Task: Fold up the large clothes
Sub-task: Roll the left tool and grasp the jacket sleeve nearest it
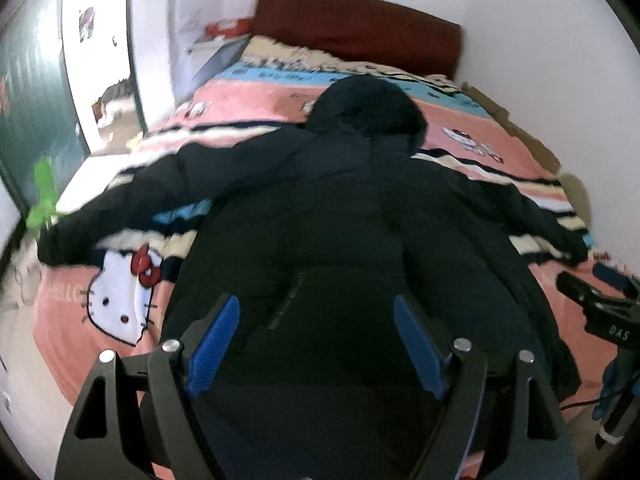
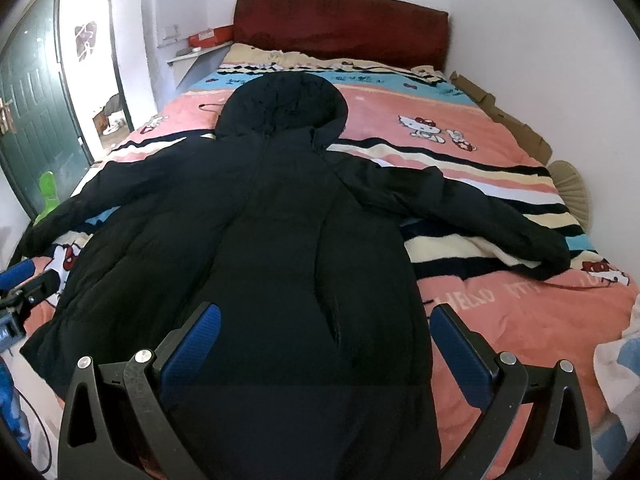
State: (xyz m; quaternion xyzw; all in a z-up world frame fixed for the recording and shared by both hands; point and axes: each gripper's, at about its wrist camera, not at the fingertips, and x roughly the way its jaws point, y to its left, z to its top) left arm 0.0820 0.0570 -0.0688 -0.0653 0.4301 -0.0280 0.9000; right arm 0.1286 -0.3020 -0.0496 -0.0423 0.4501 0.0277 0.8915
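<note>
A large black hooded padded coat lies spread flat on the bed, hood toward the headboard and both sleeves stretched out to the sides. The same coat fills the left wrist view. My left gripper hovers open over the coat's lower left part, nothing between its blue pads. My right gripper hovers open over the coat's lower right part, near its hem edge, also holding nothing. The right gripper shows at the right edge of the left wrist view; the left gripper shows at the left edge of the right wrist view.
The bed carries a pink striped cartoon-cat blanket and has a dark red headboard. White walls close in on the right. A green door and a green object stand to the left. Cardboard lines the bed's right side.
</note>
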